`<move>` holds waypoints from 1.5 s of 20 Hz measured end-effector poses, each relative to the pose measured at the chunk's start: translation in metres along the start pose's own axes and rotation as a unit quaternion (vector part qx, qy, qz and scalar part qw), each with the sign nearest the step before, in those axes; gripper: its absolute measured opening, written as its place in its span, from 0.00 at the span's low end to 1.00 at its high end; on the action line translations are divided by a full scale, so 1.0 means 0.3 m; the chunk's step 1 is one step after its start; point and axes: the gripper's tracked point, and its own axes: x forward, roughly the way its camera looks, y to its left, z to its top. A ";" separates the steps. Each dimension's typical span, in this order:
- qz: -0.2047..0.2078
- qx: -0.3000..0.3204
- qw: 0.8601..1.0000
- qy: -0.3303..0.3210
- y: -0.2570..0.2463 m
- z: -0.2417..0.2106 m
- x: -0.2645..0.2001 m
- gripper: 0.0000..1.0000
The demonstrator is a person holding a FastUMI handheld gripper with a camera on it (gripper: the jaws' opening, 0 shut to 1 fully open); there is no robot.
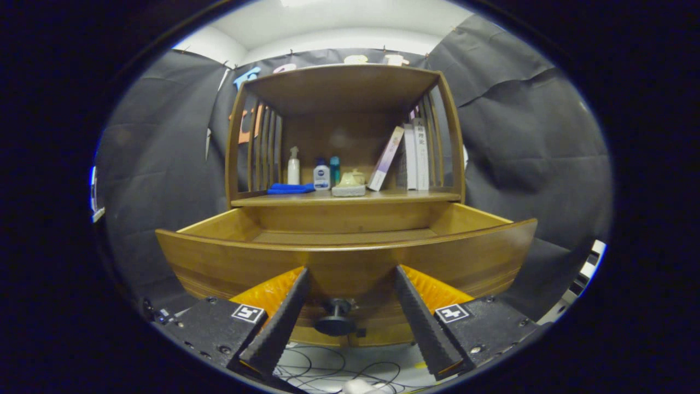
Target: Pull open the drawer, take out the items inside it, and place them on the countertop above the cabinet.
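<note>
Gripper view: drawer stands pulled out from cabinet, front panel close ahead of fingers. Gripper wide, holds nothing; dark knob sits between fingers, apart from both. Drawer inside visible only in back part, bare wood; items inside cannot tell, front panel hides rest. Countertop above already carries blue cloth, bottles, books. Step, as I judge: opening finished, taking out comes next. Next move needs lift over front panel, look down inside.

The wooden countertop carries a blue cloth, bottles, a sponge and leaning books.
</note>
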 end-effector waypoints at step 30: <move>-0.017 -0.004 1.000 0.015 0.044 0.119 0.522 0.98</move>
